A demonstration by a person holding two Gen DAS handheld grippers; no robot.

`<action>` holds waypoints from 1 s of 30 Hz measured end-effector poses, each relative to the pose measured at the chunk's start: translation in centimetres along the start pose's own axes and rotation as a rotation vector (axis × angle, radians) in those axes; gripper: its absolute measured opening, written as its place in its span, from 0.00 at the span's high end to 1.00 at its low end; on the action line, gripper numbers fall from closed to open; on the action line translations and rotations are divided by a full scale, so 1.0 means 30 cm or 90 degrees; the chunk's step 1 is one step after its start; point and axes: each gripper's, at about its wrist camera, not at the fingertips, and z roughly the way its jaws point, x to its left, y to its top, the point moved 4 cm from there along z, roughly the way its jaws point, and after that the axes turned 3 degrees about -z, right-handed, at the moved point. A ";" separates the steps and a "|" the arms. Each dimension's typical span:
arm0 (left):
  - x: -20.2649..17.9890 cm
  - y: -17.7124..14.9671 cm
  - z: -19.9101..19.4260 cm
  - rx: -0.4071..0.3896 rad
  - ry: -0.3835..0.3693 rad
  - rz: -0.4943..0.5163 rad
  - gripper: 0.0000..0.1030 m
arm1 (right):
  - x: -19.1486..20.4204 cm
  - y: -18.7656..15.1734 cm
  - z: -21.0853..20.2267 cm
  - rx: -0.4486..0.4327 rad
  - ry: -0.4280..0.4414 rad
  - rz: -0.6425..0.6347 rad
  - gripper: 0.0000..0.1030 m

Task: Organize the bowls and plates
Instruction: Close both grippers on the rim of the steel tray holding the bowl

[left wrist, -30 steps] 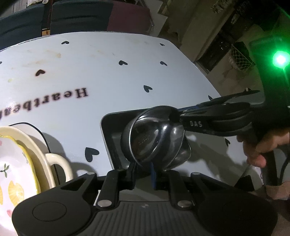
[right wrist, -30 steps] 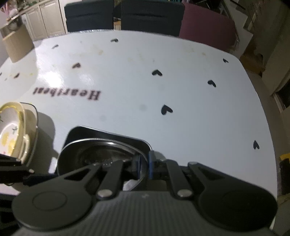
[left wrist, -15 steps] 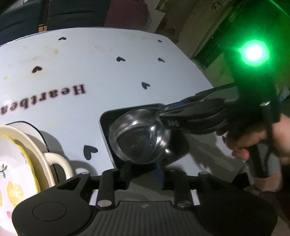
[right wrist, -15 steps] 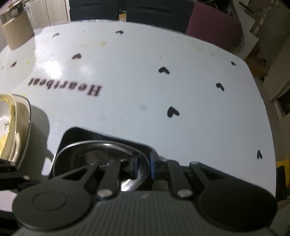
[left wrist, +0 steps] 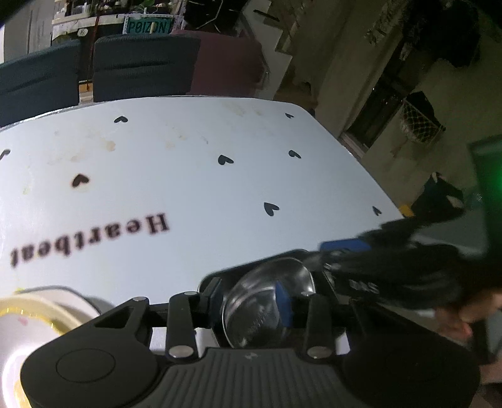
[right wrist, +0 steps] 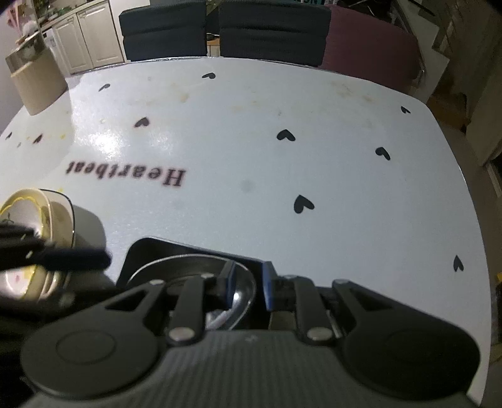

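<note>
A steel bowl (left wrist: 251, 310) (right wrist: 188, 266) lies in a dark square tray (left wrist: 251, 265) (right wrist: 188, 246) at the table's near edge. My left gripper (left wrist: 249, 296) stands open just over the bowl's near side, and its pads do not press on the rim. From the right, my right gripper (left wrist: 313, 260) (right wrist: 249, 284) straddles the bowl's rim. Its jaws are opening, with a gap showing on both sides of the rim. In the right wrist view the left gripper's blurred fingers (right wrist: 78, 259) reach in from the left.
Cream ceramic dishes, one yellow-rimmed, are stacked left of the tray (left wrist: 31, 317) (right wrist: 37, 207). The white heart-print table (right wrist: 282, 175) stretches ahead to dark chairs (right wrist: 273, 28). A beige container (right wrist: 34, 84) stands at the far left. A hand (left wrist: 464, 317) holds the right gripper.
The bowl was held tilted above the tray by both grippers; it now lies in the tray. Both grippers have let go and opened. The left gripper has drawn back and tipped upward.
</note>
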 end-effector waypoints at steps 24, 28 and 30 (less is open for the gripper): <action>0.031 0.006 0.033 0.026 0.037 -0.010 0.64 | -0.093 -0.068 0.029 0.024 0.020 0.017 0.80; 0.069 0.023 0.025 0.029 0.077 -0.003 0.73 | -0.084 -0.082 0.043 0.042 0.018 -0.001 0.80; 0.085 0.019 0.035 0.045 0.086 -0.006 0.75 | -0.080 -0.087 0.049 0.046 0.026 -0.003 0.80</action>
